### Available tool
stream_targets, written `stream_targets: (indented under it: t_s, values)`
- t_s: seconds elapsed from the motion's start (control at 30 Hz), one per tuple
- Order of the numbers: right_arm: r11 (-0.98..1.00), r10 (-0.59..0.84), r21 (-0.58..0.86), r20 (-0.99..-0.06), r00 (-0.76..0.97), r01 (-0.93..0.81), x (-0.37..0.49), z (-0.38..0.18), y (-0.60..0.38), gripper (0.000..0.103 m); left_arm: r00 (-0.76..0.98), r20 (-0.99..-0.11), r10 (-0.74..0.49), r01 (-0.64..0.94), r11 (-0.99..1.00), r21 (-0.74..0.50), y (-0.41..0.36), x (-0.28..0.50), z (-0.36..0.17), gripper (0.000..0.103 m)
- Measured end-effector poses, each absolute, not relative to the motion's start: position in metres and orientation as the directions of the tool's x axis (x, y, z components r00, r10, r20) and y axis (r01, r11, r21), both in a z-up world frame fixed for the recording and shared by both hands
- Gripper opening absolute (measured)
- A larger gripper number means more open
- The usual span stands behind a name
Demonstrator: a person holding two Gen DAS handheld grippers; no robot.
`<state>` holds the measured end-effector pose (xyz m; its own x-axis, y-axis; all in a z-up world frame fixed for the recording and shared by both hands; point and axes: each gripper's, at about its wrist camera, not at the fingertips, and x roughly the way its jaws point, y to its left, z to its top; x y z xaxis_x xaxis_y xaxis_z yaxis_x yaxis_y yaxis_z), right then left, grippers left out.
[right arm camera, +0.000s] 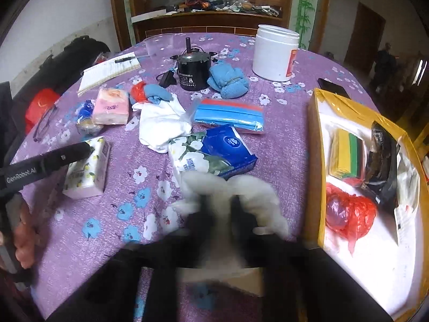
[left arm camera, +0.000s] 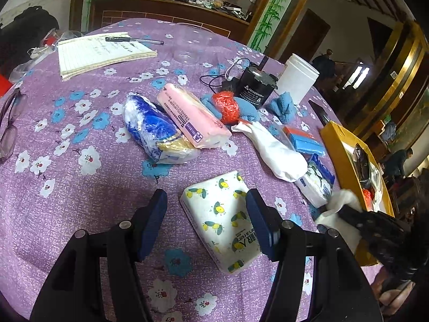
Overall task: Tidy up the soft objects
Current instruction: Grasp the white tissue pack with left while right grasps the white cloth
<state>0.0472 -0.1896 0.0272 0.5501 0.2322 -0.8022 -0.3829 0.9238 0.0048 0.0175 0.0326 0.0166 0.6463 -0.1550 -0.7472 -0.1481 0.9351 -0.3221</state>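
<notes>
While your left gripper stands spread around the lemon-print tissue pack — one pad seems to touch it — your right gripper is pinched on a fluffy white cloth, blurred, beside the yellow box. "GenRobot.AI" reads on the left tool; the blue tissue pack lies just beyond, its logo unclear.

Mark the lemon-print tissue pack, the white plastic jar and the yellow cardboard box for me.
Lemon-print tissue pack (left arm camera: 222, 214), left wrist view, on its printed top face.
White plastic jar (right arm camera: 273, 53), right wrist view, on the middle of its side wall.
Yellow cardboard box (right arm camera: 316, 161), right wrist view, on its near left wall.
</notes>
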Motion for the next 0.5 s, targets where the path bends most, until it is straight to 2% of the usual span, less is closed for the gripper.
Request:
stream_targets:
  t_s: [0.1, 0.13, 0.17, 0.2, 0.23, 0.5]
  values:
    - [0.895, 0.379, 0.15, -0.75, 0.542, -0.419, 0.038, 0.041, -0.198, 0.012, 0.642, -0.75, -0.161, -0.136, 0.938, -0.318, 0.029, 0.018, 0.016, 0.06]
    - [0.857, 0.473, 0.228, -0.705, 0.528, -0.463, 0.032, 0.047, -0.2, 0.012, 0.641, -0.751, -0.161, -0.13, 0.941, -0.312, 0.027, 0.018, 0.016, 0.062]
    - [0.831, 0.525, 0.27, -0.673, 0.522, -0.487, 0.029, 0.051, -0.202, 0.012, 0.638, -0.754, -0.155, -0.124, 0.946, -0.3, 0.024, 0.018, 0.016, 0.066]
    - [0.8, 0.579, 0.314, -0.629, 0.519, -0.511, 0.025, 0.053, -0.204, 0.011, 0.633, -0.759, -0.149, -0.119, 0.951, -0.285, 0.021, 0.018, 0.016, 0.074]
    - [0.779, 0.611, 0.337, -0.599, 0.517, -0.529, 0.022, 0.055, -0.204, 0.011, 0.63, -0.763, -0.145, -0.108, 0.957, -0.271, 0.017, 0.018, 0.016, 0.075]
    - [0.77, 0.615, 0.316, -0.601, 0.511, -0.555, 0.017, 0.046, -0.194, 0.012, 0.6, -0.793, -0.11, -0.037, 0.986, -0.165, -0.008, 0.022, 0.011, 0.076]
